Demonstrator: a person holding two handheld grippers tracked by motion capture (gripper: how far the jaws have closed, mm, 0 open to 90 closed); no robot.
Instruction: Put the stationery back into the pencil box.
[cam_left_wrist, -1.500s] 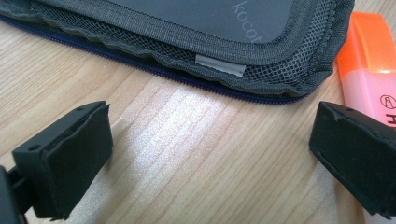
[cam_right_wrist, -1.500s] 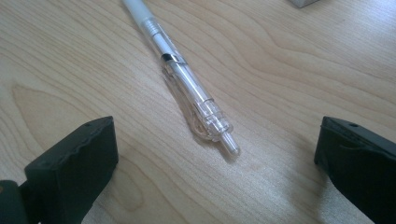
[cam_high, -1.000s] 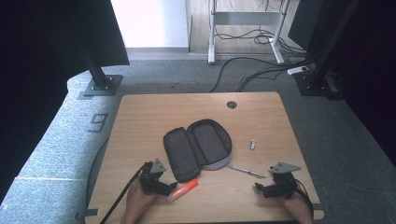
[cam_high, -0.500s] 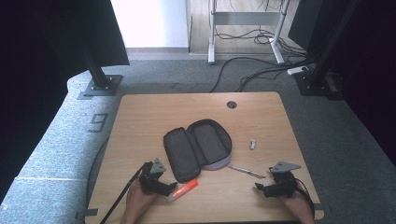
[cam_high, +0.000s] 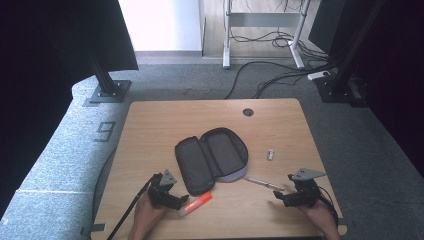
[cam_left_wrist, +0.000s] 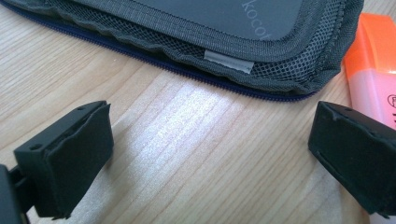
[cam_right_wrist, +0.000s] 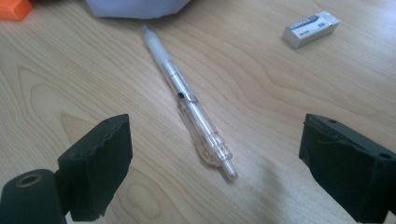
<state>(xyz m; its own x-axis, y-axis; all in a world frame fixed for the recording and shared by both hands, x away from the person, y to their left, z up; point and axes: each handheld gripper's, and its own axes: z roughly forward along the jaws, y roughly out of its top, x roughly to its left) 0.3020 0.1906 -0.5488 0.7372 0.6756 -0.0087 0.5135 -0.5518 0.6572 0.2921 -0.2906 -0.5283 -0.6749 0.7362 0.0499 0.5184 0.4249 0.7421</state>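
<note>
A grey pencil case (cam_high: 212, 157) lies unzipped and spread flat at the table's middle. An orange highlighter (cam_high: 196, 204) rests by its near corner. My left gripper (cam_high: 181, 202) sits just left of the highlighter, open. In the left gripper view its jaws stand wide over bare wood, with the case's zipped edge (cam_left_wrist: 224, 42) ahead and the highlighter (cam_left_wrist: 373, 79) beside the right jaw. A clear pen (cam_high: 262, 182) lies right of the case. My right gripper (cam_high: 278, 197) is open at the pen's near end. In the right gripper view the pen (cam_right_wrist: 187, 100) points away between the open jaws.
A small white eraser (cam_high: 270, 154) lies right of the case, also seen as the eraser (cam_right_wrist: 310, 29) beyond the pen. The wooden table (cam_high: 160, 125) has a cable hole (cam_high: 248, 111) at the back. Stands and cables cover the floor behind.
</note>
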